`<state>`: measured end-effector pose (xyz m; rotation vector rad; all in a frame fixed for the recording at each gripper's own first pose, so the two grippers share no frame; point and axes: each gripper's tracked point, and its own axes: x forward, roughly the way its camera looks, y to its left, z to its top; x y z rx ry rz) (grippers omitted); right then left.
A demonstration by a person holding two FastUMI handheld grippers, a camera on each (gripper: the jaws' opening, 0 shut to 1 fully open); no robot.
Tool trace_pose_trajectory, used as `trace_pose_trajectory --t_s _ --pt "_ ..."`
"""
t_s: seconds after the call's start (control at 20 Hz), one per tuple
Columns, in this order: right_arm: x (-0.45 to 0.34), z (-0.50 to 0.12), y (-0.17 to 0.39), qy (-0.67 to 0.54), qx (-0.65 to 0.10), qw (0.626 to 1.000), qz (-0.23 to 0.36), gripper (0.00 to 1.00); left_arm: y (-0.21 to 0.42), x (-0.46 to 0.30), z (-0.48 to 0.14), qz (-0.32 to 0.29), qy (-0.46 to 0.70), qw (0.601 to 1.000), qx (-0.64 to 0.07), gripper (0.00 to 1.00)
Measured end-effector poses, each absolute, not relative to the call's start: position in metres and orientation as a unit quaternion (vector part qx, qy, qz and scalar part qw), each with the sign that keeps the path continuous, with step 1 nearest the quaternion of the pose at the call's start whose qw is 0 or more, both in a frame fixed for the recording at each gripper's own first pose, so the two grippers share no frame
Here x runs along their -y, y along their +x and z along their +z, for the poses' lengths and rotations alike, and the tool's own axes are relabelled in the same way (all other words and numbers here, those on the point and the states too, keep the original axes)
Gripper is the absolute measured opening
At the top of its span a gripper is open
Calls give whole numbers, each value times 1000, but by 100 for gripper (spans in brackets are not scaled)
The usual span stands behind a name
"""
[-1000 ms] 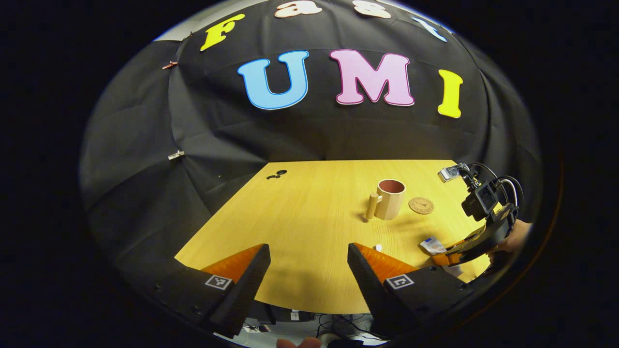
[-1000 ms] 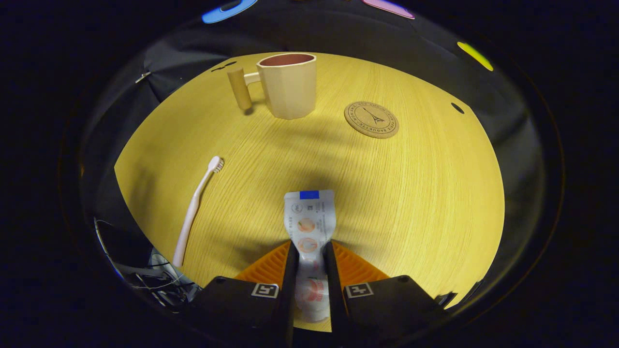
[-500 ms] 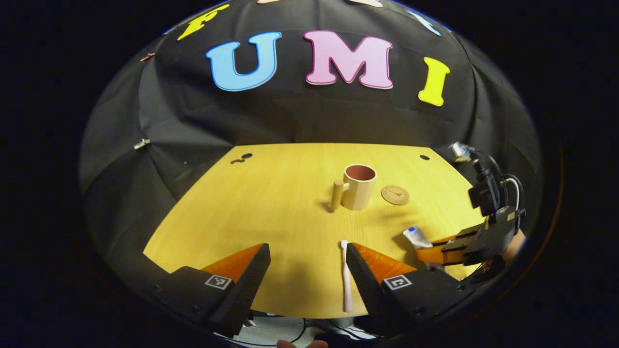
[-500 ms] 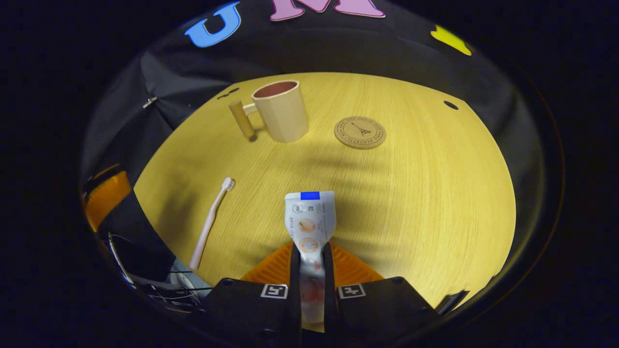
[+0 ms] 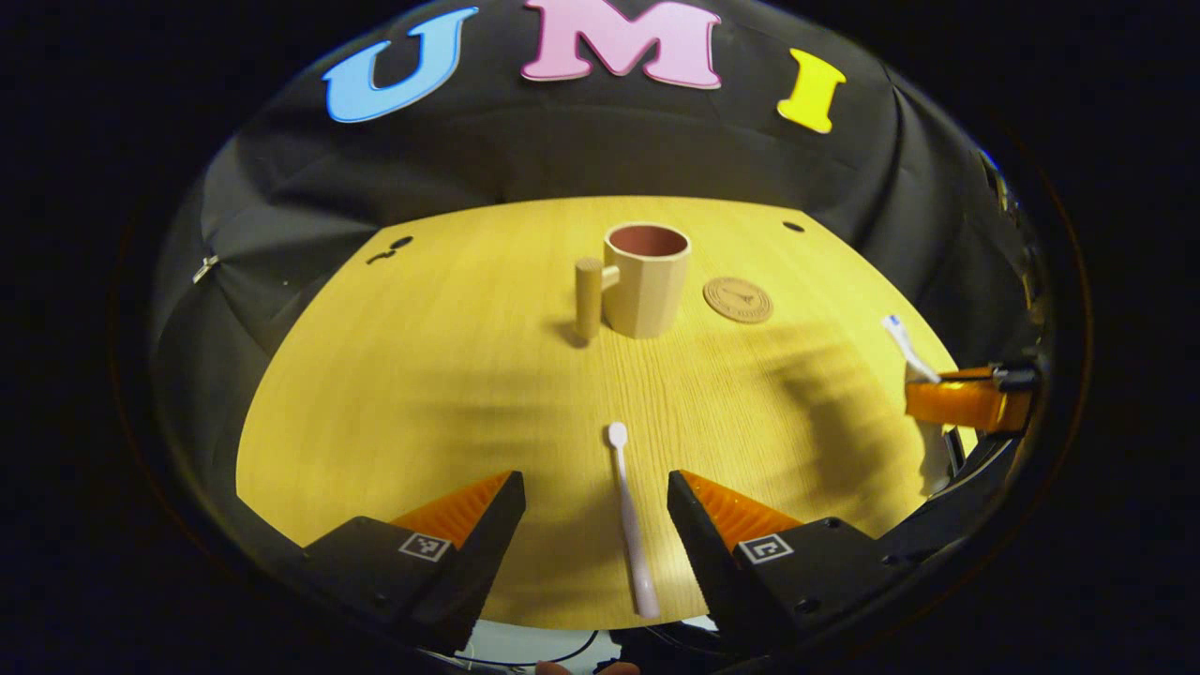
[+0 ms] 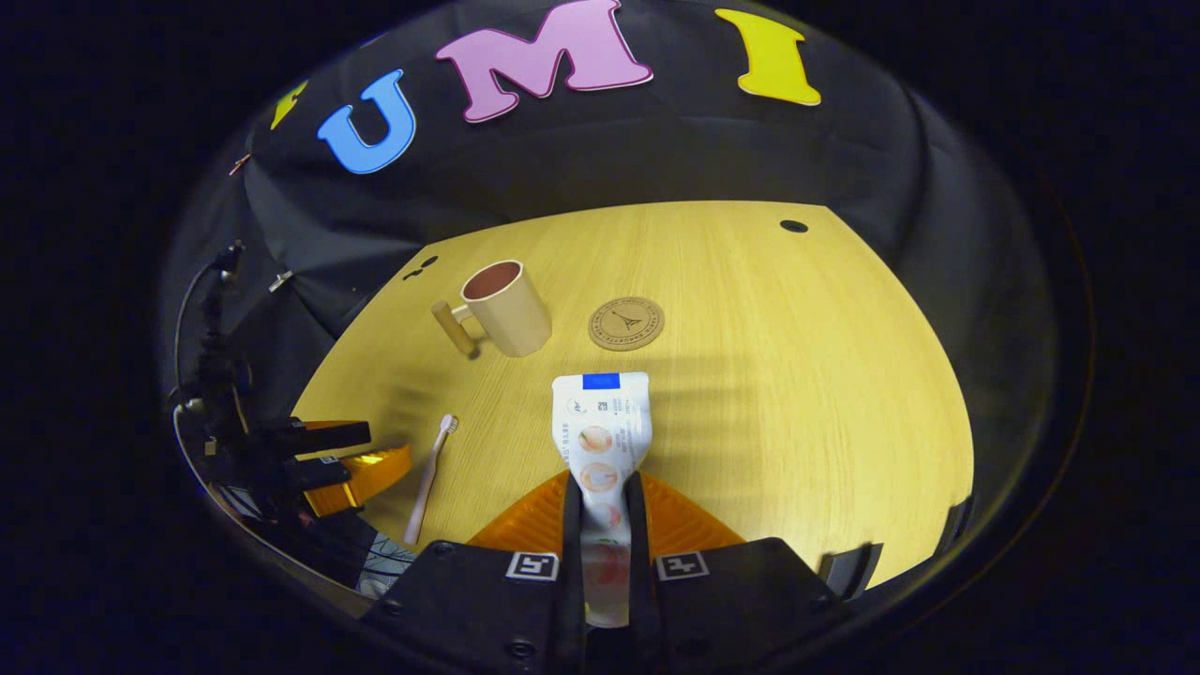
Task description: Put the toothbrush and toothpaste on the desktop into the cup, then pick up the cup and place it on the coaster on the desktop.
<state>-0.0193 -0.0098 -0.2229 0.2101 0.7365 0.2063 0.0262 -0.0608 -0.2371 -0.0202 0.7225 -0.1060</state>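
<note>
A pale pink toothbrush (image 5: 628,516) lies flat on the wooden desktop (image 5: 422,375), head pointing away. It sits between the spread fingers of my left gripper (image 5: 595,483), which is open and touches nothing. Beyond it stand the beige cup (image 5: 647,291), handle to the left, and the round cork coaster (image 5: 738,300) just right of it. My right gripper (image 6: 602,483) is shut on the white toothpaste tube (image 6: 602,427) and holds it above the desktop, flat crimped end forward. The right gripper view also has the cup (image 6: 506,309), coaster (image 6: 626,323), toothbrush (image 6: 429,478) and left gripper (image 6: 352,455).
A small round hole (image 5: 793,226) marks the desktop's far right, and a dark cutout (image 5: 392,248) the far left. The black cloth wall rises behind the desktop. Cables (image 6: 375,567) hang below the near edge. My right gripper (image 5: 970,398) hovers at the right side.
My right gripper has risen with the toothpaste, so the desktop looks farther off. My left gripper has come forward and tipped down until the toothbrush lies between its open fingers.
</note>
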Motion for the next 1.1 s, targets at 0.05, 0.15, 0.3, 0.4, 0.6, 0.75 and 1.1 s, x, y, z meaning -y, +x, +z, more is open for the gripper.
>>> trace_pose_trajectory --t_s 0.05,0.15,0.3,0.4,0.6,0.75,1.1 --pt "14 -219 -22 104 -356 924 94 23 28 64 -244 -58 -9 930 -362 94" --pt "21 -216 -27 113 -353 925 78 22 31 68 -253 -63 -10 925 -374 92" --pt "30 -213 -34 122 -354 925 60 22 35 69 -263 -58 -12 918 -393 88" --pt "32 -213 -40 122 -355 925 54 22 38 71 -270 -57 -14 912 -406 86" --pt "35 -213 -42 123 -357 925 47 23 36 71 -285 -51 -11 899 -435 80" --pt "37 -213 -43 126 -356 925 45 22 37 70 -289 -45 -14 899 -434 71" --pt "40 -204 -42 130 -345 929 46 23 40 79 -287 -52 -5 890 -452 49"
